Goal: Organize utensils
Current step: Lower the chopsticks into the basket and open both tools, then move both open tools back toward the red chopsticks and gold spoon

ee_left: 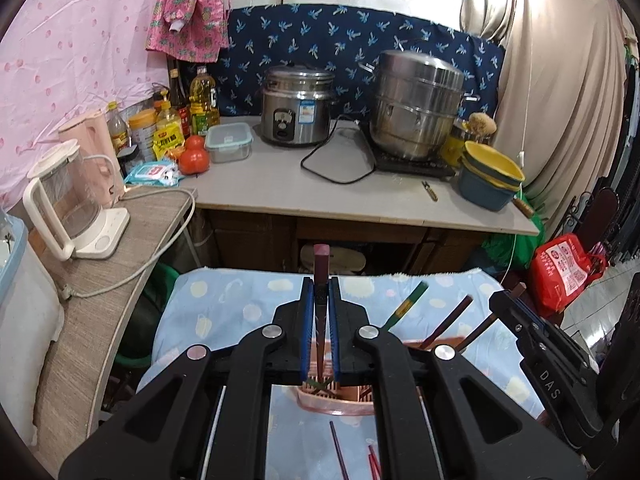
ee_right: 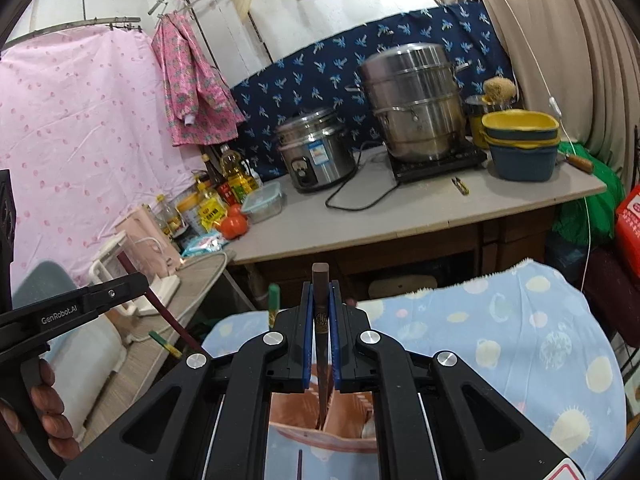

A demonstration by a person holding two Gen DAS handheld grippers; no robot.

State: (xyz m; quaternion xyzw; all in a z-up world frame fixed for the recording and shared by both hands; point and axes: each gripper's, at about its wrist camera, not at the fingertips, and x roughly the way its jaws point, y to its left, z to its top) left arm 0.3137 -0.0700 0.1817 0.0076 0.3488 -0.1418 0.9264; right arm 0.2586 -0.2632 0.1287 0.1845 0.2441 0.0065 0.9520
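A utensil holder (ee_left: 320, 394) stands on the cloth (ee_left: 224, 304); behind, a counter (ee_left: 280, 188) bears a rice cooker (ee_left: 296, 106) left of a steamer pot (ee_left: 416, 104).

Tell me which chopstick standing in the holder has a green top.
The green-topped chopstick, leftmost of three leaning up from the pink holder; the other two are dark brown.

Tabletop (ee_left: 224, 312) w/ blue spotted cloth: pink utensil holder (ee_left: 340, 400) near front edge, loose chopsticks (ee_left: 338, 450) flat on cloth just in front of it, approx. 3 visible.
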